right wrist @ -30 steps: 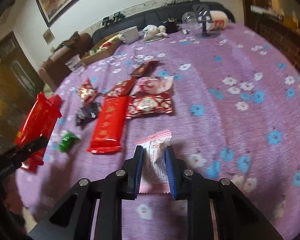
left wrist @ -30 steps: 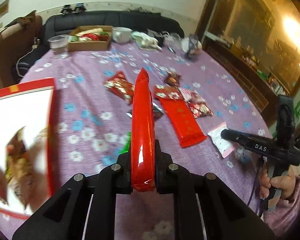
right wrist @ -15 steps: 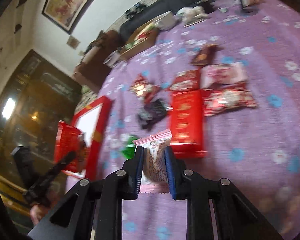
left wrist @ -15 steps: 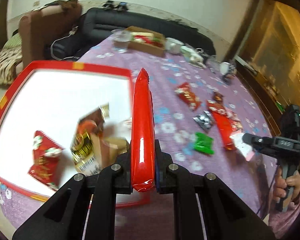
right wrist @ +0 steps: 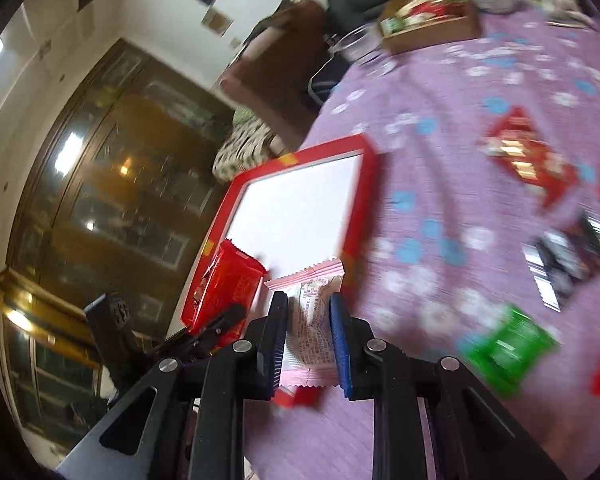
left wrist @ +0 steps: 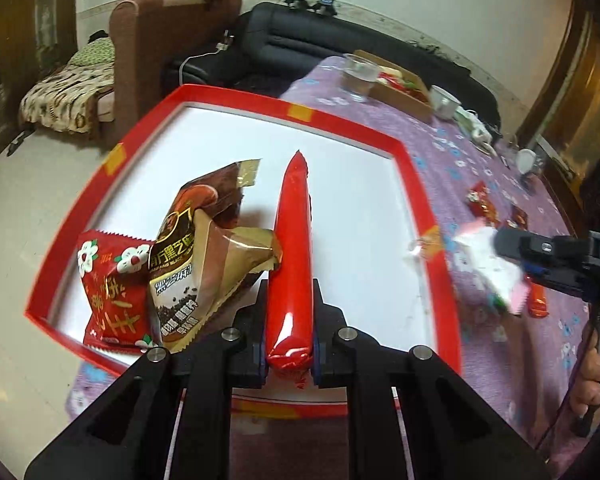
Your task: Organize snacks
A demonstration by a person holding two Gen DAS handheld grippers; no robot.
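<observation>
My left gripper [left wrist: 289,332] is shut on a long red snack packet [left wrist: 292,248], held edge-up over the white floor of the red-rimmed tray [left wrist: 340,118]. Inside the tray lie a brown and gold packet [left wrist: 204,256] and a red flowered packet [left wrist: 112,284]. My right gripper [right wrist: 309,322] is shut on a pink and white wrapped snack [right wrist: 310,320], just short of the tray's [right wrist: 300,156] right rim. In the left wrist view that gripper [left wrist: 496,240] comes in from the right with the pink snack [left wrist: 488,264]. The left gripper with the red packet [right wrist: 224,292] shows at lower left in the right wrist view.
Loose snacks lie on the purple flowered tablecloth [right wrist: 440,168]: a green packet [right wrist: 508,346], a dark packet [right wrist: 568,264], red packets [right wrist: 528,156]. At the far end stand a cardboard box of snacks [right wrist: 432,20], a clear cup [left wrist: 358,78] and a bowl [left wrist: 444,100]. A brown armchair [left wrist: 160,48] stands beyond the tray.
Both grippers have swung left toward the tray. The left one now holds its red packet over the tray's inside. The right one has carried the pink snack up to the tray's rim.
</observation>
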